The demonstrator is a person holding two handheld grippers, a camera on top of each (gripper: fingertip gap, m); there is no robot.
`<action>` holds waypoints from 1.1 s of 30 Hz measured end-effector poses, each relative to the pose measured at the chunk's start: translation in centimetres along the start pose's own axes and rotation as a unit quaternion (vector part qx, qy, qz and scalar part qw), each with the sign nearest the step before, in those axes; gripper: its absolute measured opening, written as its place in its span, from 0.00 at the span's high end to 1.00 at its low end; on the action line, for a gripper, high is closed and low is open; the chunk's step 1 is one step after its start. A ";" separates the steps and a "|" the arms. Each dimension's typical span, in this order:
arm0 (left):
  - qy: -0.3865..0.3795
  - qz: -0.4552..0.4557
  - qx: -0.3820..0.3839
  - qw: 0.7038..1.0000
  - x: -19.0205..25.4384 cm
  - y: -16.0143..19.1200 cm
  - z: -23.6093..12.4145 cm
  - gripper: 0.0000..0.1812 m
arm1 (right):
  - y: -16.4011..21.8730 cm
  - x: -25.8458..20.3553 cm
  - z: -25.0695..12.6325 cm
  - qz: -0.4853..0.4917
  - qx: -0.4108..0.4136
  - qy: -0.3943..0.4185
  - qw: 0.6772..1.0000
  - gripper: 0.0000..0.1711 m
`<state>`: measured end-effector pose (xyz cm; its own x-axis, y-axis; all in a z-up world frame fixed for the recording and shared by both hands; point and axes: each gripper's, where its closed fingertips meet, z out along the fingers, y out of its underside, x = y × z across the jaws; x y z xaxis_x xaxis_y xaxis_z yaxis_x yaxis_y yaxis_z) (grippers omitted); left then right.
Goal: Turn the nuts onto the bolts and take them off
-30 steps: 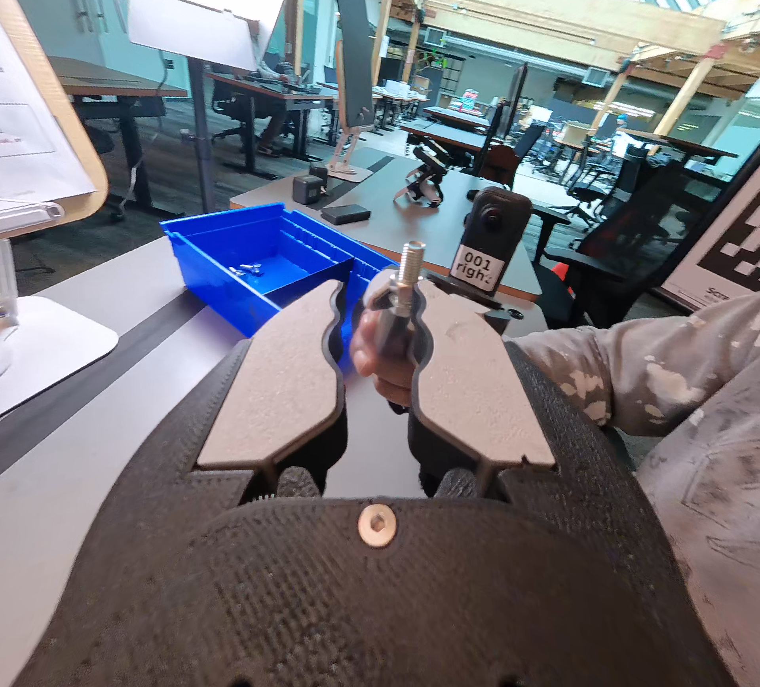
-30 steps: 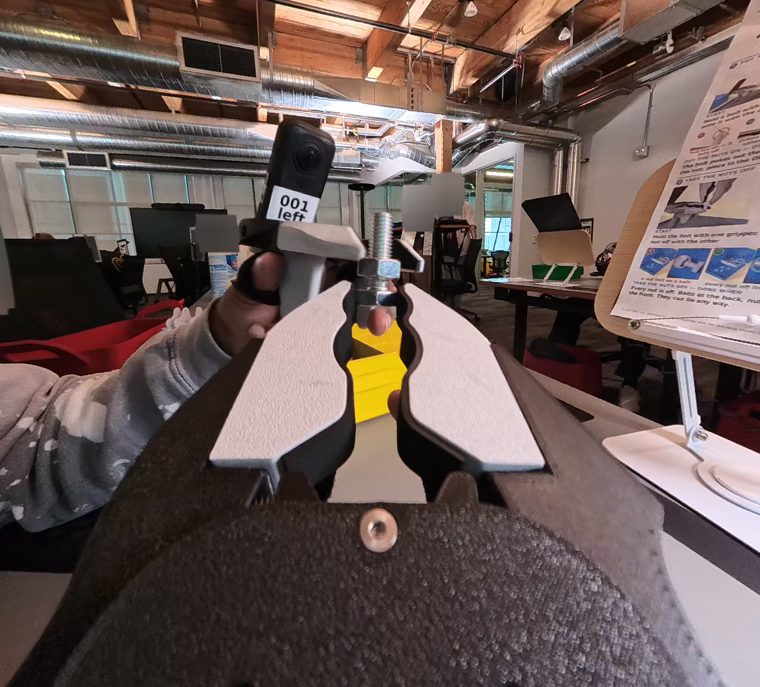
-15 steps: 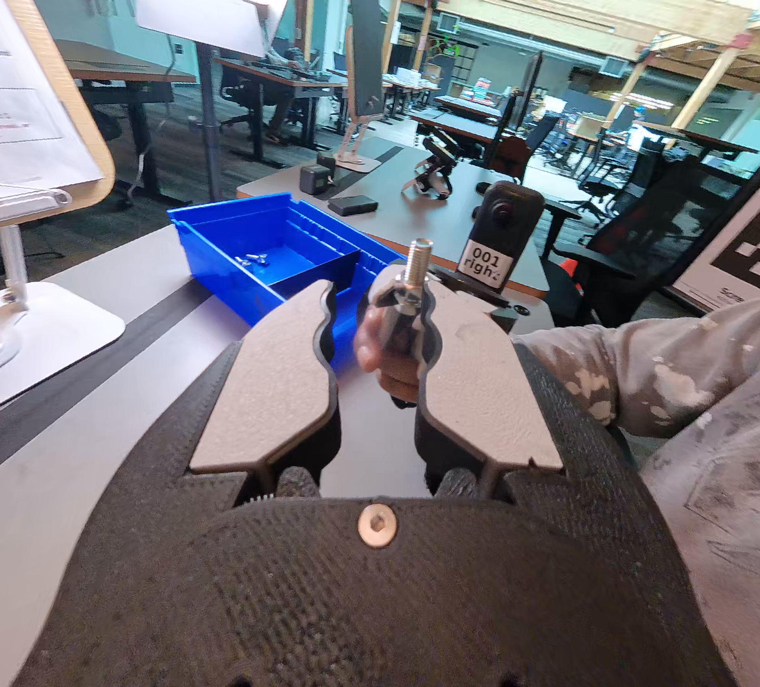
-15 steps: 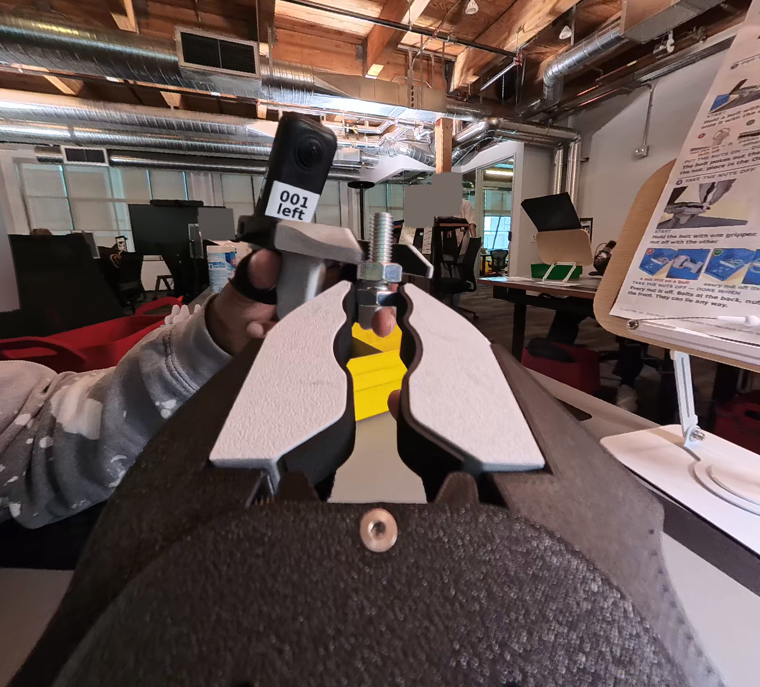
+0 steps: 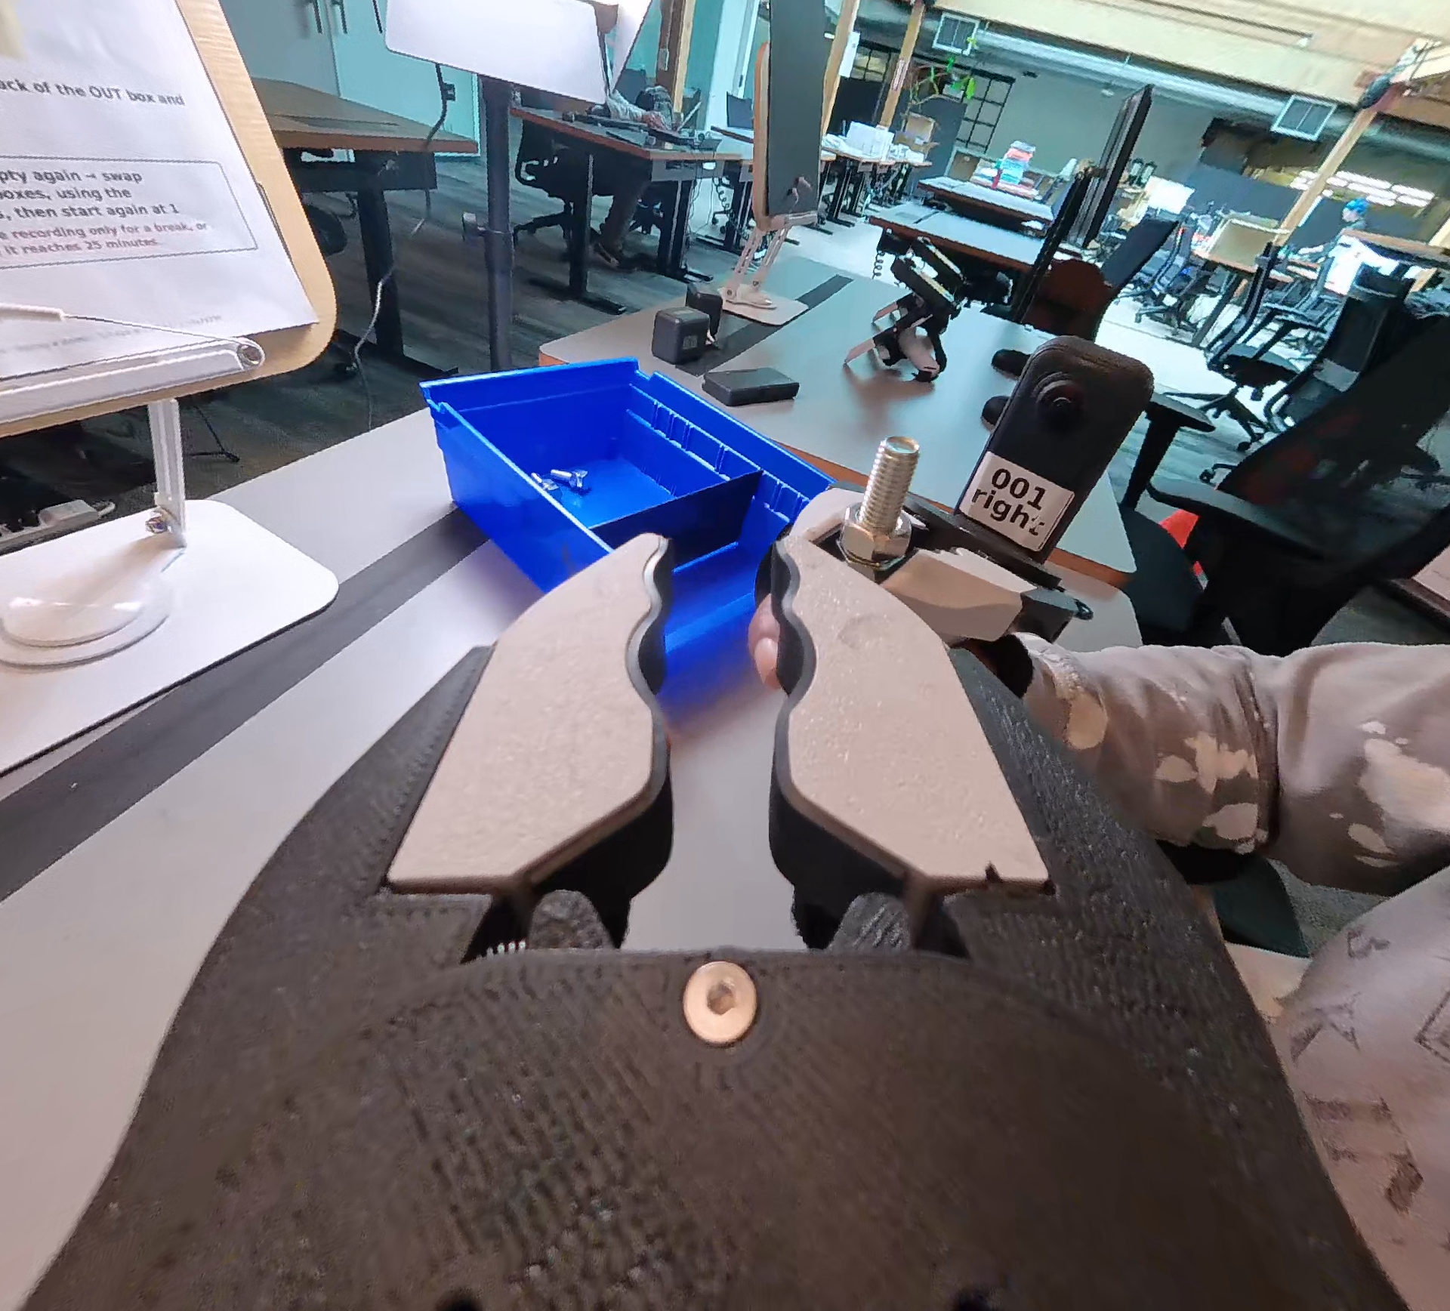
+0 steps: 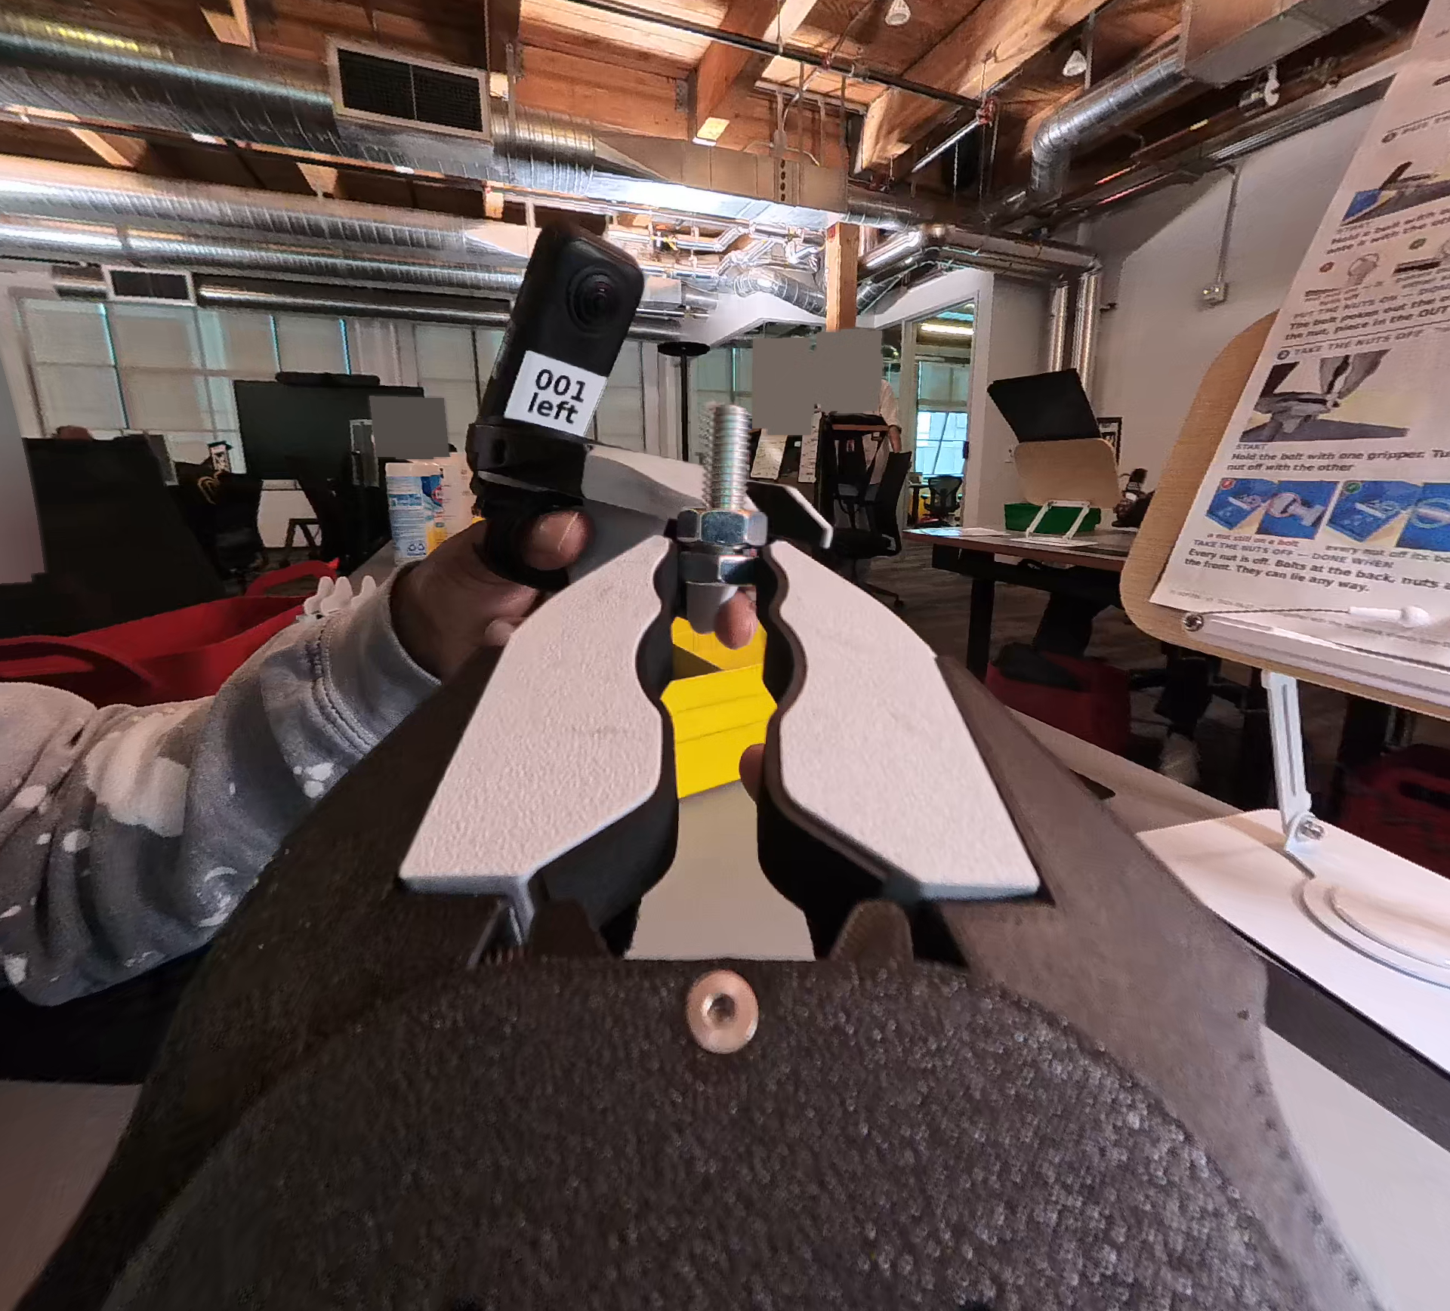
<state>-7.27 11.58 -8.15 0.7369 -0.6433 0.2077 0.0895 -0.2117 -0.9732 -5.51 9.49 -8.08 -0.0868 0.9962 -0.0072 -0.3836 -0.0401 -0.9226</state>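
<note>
Bolt [image 6: 726, 457] upright, thread up, nut [image 6: 722, 528] on its shank | your right gripper [image 6: 718, 559] clenched on it just below the nut | your left gripper [image 5: 718, 567] spread, empty, bolt just beyond its right fingertip | blue bin [image 5: 596, 481] near the table [image 5: 157, 802] edge, open surface before it.

Shiny threaded silver metal bolt [image 6: 726, 445] with a bright hexagonal metal nut [image 6: 720, 528], glossy blue plastic bin [image 5: 549, 481], matt grey grainy fingers [image 5: 565, 716] on rough black textured plastic body, smooth matt grey tabletop [image 5: 235, 787], glossy yellow plastic bin [image 6: 718, 724].
</note>
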 end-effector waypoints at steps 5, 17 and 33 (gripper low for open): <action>-0.067 0.028 0.047 0.996 -2.9 -0.6 -0.8 0.99 | -1.0 3.8 -1.0 -0.035 -0.037 0.076 0.996 0.89; -0.134 0.045 0.067 0.988 -5.4 -0.4 -1.1 1.00 | 4.0 31.3 -21.0 0.007 -0.494 0.484 0.722 0.89; -0.160 0.077 0.094 0.980 -5.3 -3.2 -3.9 1.00 | 12.3 35.6 -29.6 0.097 -0.662 0.545 0.506 0.85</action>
<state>-14.07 12.82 -5.80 0.9212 -0.3865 0.0449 0.0601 0.0274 -0.9978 13.85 46.71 -31.09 0.8296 0.4641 0.3104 0.5497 -0.7764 -0.3082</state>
